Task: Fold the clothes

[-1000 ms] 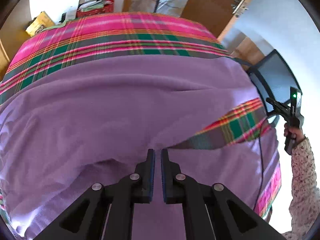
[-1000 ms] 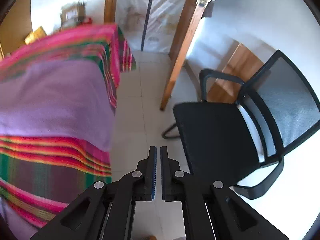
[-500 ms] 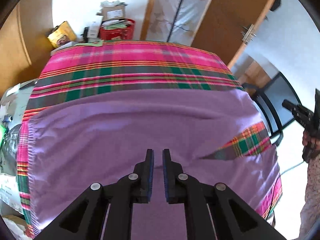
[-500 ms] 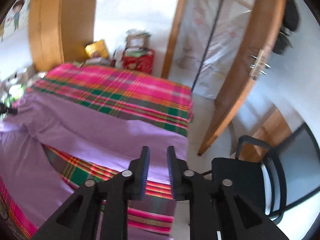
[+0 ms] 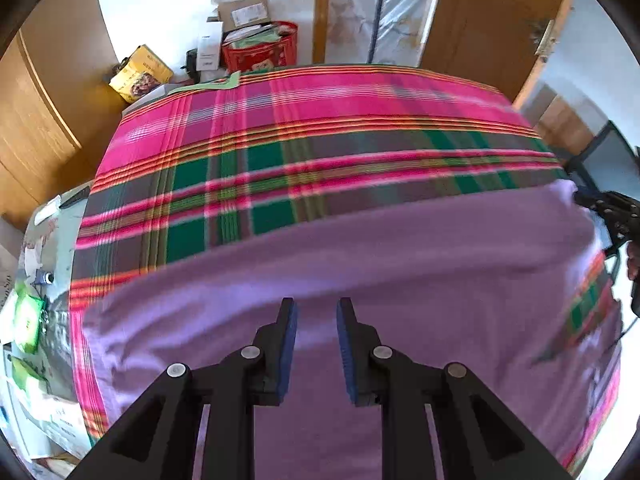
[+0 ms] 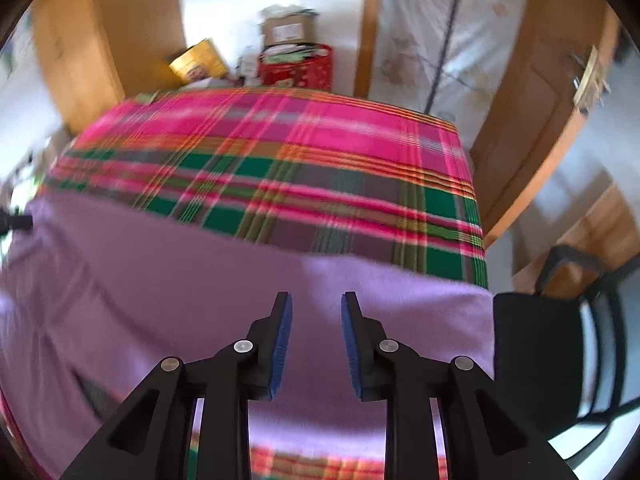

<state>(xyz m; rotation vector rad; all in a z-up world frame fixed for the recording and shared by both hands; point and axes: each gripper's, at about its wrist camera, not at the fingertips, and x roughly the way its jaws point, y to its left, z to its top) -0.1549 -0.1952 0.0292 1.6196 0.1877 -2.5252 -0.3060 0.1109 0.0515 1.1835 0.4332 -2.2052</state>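
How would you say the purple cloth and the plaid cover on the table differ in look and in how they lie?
The purple cloth is one plain colour; the plaid cover has pink, green and orange checks. The purple cloth lies on top, over the near part; the plaid cover lies beneath it and shows bare at the far part. The purple cloth shows soft creases; the plaid cover looks stretched smooth. Both are spread out, and neither is gripped.

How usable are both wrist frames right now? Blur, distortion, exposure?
Left wrist: the plaid blanket and purple cloth are smeared by motion blur, worst toward the right edge; the fingers stay sharp. Right wrist: heavier blur across the blanket and the boxes behind it, and the wall looks overexposed. Both views: strong fisheye bowing, dark corners.
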